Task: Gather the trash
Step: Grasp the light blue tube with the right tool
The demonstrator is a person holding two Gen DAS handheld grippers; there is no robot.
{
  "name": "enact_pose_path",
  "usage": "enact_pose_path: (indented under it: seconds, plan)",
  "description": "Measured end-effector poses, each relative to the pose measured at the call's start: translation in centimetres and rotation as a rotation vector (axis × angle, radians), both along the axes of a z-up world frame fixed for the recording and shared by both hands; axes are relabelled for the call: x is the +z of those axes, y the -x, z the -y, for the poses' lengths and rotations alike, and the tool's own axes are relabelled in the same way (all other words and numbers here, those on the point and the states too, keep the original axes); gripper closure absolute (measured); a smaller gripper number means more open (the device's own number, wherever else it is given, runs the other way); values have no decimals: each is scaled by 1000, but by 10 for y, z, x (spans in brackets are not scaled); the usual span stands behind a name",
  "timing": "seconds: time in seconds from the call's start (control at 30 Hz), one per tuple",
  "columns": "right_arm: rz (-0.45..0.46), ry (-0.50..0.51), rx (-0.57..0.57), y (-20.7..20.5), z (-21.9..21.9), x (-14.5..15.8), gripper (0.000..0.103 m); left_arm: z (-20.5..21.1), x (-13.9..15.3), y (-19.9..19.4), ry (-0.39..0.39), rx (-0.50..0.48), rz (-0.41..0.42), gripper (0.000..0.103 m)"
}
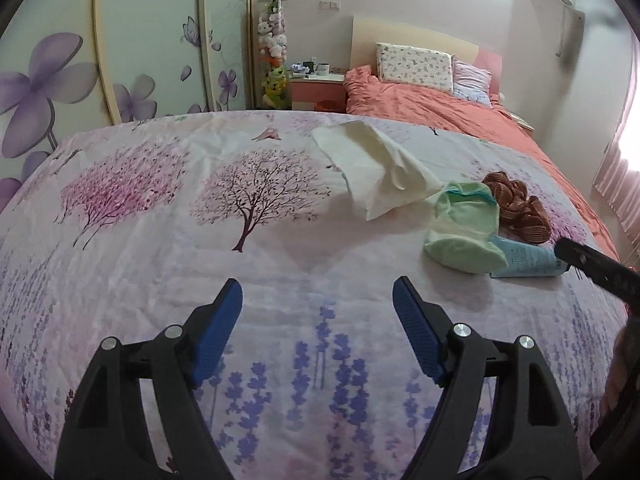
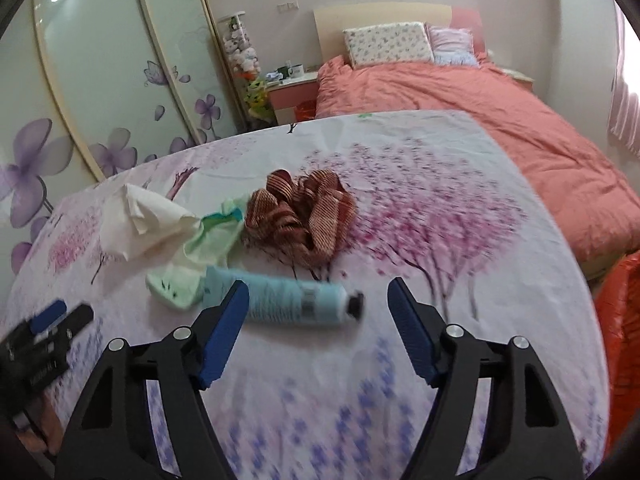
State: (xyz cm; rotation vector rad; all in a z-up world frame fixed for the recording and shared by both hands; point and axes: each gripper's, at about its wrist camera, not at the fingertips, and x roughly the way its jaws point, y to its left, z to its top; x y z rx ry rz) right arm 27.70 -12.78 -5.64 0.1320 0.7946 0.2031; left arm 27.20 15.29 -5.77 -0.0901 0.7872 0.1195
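Note:
A light blue tube point(image 2: 288, 300) with a black cap lies on the flowered sheet point(image 2: 400, 220); it also shows in the left wrist view point(image 1: 528, 260). Beside it lie a pale green packet point(image 2: 192, 264), a crumpled cream sheet of paper point(image 2: 140, 220) and a brown striped ribbon bundle point(image 2: 300, 220). My right gripper point(image 2: 318, 304) is open, just in front of the tube, with nothing between its pads. My left gripper point(image 1: 318, 300) is open and empty over the bare sheet, to the left of the pile; the green packet point(image 1: 464, 228), cream paper point(image 1: 376, 168) and ribbon point(image 1: 516, 204) lie to its right.
The flowered sheet covers a raised surface in front of a bed with a salmon duvet point(image 2: 460, 100) and pillows point(image 2: 388, 44). A wardrobe with purple flowers point(image 1: 60, 80) stands at left, a pink nightstand point(image 1: 316, 88) behind. Something orange-red point(image 2: 624, 340) sits at the right edge.

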Motion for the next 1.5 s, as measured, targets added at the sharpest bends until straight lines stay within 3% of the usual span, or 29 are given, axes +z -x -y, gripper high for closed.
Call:
enact_pose_path:
  seconds: [0.2, 0.57, 0.87, 0.93, 1.0, 1.03, 1.1, 1.5]
  plan:
    - [-50, 39, 60, -7, -13, -8, 33, -7, -3, -1, 11, 5, -4, 26]
    - [-144, -76, 209, 28, -14, -10, 37, -9, -3, -1, 28, 17, -4, 26]
    - [-73, 76, 186, 20, -44, -17, 37, -11, -3, 0, 36, 30, -6, 26]
    - [-62, 101, 192, 22, -47, -18, 42, -11, -4, -1, 35, 30, -6, 26]
    - [-53, 125, 200, 28, -48, -18, 54, -11, -4, -1, 35, 29, -6, 26]
    - [-51, 130, 197, 32, -42, -17, 56, -11, -4, -1, 35, 29, -7, 26]
    - [-63, 130, 173, 39, -33, -17, 73, -10, -4, -1, 32, 28, -9, 26]
    - [-75, 51, -32, 58, 32, -21, 73, -10, -5, -2, 37, 19, -18, 25]
